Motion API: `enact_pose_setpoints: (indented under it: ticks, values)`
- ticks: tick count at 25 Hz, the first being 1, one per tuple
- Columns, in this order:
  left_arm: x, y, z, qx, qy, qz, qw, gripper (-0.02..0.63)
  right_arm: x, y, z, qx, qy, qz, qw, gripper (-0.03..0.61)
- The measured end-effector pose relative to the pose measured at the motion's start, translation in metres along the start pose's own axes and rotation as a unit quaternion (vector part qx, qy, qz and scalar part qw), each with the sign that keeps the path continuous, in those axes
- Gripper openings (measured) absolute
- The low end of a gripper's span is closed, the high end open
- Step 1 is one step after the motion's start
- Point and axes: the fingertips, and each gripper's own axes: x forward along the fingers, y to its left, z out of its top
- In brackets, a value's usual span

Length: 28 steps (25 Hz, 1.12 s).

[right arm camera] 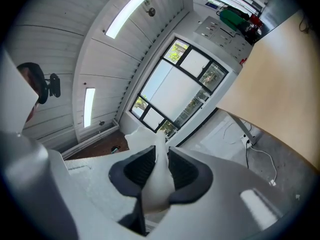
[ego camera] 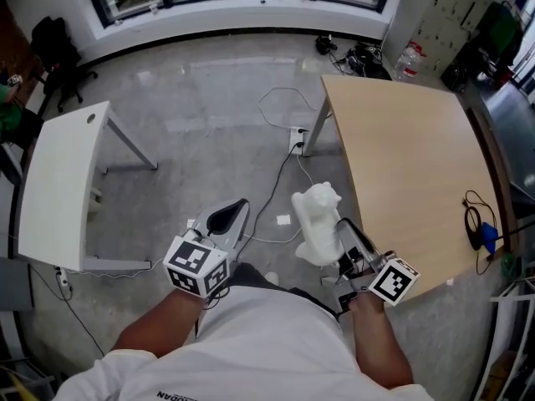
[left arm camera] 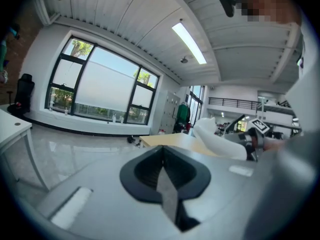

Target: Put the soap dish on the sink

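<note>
The soap dish (ego camera: 316,217) is a white, lumpy moulded piece held in the air above the grey floor. My right gripper (ego camera: 339,229) is shut on its right side. In the right gripper view the dark pads (right arm camera: 138,170) press on a white edge of the dish (right arm camera: 159,186), which sticks out past the jaws. My left gripper (ego camera: 235,211) is level at the left, jaws shut with nothing between them (left arm camera: 163,170). From the left gripper view the dish (left arm camera: 220,141) shows off to the right. No sink is in view.
A light wooden table (ego camera: 410,165) stands to the right with a black cable and a blue thing near its right edge. A white desk (ego camera: 58,182) is at the left. Cables (ego camera: 280,174) and a floor socket (ego camera: 297,140) lie between them. Windows line the far wall.
</note>
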Motion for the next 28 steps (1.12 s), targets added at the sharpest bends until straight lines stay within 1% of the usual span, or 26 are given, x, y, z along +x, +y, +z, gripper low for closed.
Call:
enact_pose_setpoints:
  ticks: [3,9,13,16,23,28]
  values:
    - [0.002,0.005,-0.002,0.003,0.007,0.008,0.9999,0.008,0.01,-0.009,0.002,0.01,0.003,0.006,1.0,0.087]
    - [-0.007,0.022,-0.007,0.004,0.022,0.042,0.9989,0.008,0.03,-0.016,0.002,0.03,0.013,0.025,0.999,0.086]
    - [-0.008,0.027,-0.002,0.011,0.023,0.051,0.9984,0.008,0.043,-0.016,-0.002,0.038,0.023,0.037,0.998,0.086]
    - [-0.004,0.036,0.002,0.009,0.022,0.055,0.9982,0.008,0.057,-0.017,-0.006,0.033,0.036,0.036,0.998,0.086]
    - [0.012,0.059,0.001,-0.001,0.031,0.038,0.9988,0.008,0.086,-0.025,-0.008,0.045,0.041,0.021,0.998,0.084]
    - [0.033,0.096,0.019,-0.002,0.03,0.016,0.9994,0.008,0.12,-0.028,-0.005,0.052,0.036,-0.005,0.998,0.083]
